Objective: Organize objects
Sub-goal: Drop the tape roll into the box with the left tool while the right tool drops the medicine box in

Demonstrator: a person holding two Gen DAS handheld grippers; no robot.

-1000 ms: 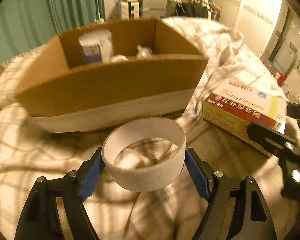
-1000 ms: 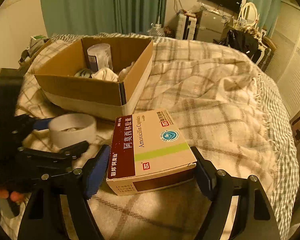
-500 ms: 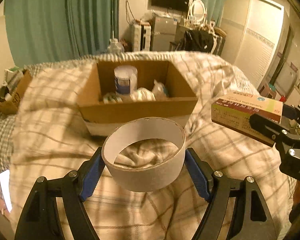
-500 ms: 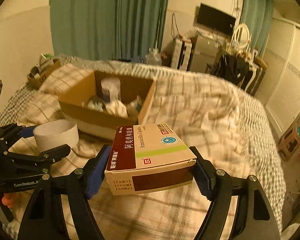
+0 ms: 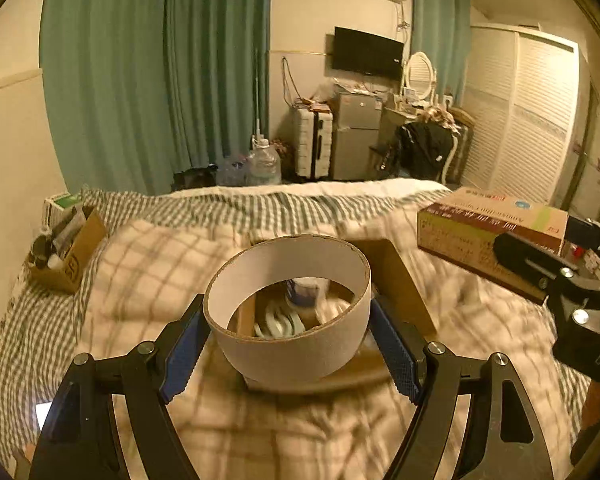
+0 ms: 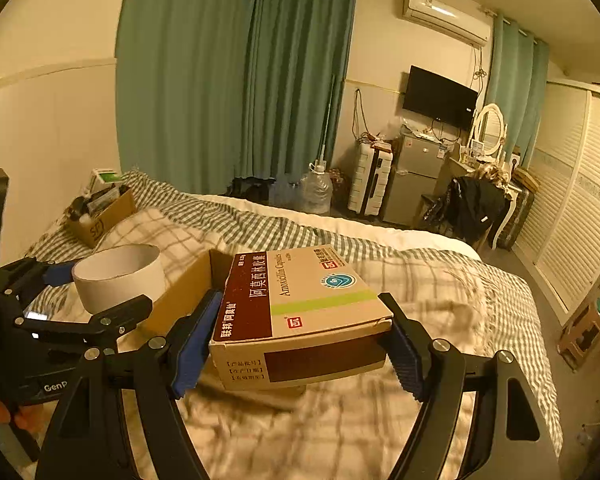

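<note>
A white cardboard ring (image 5: pixel 288 320) is clamped between the blue pads (image 5: pixel 184 354) of the left gripper (image 5: pixel 288 354), the jaws closed against its two sides. The ring is held in the air above the open carton (image 5: pixel 396 280) on the plaid blanket (image 5: pixel 148 264). Through the ring, a white-and-blue can (image 5: pixel 306 290) and pale items are seen inside the carton.

A medicine box (image 6: pixel 300 312) is gripped at its two long sides by the right gripper (image 6: pixel 296 344), the jaws set wide to its width. The box is carried flat, label up, clear of the blanket and just right of the carton (image 6: pixel 192 284). In the right view the ring (image 6: pixel 118 278) and the left gripper (image 6: pixel 100 300) are seen to the left of the box. A smaller carton of bottles (image 6: pixel 100 212) is seen at the far left of the bed.
</note>
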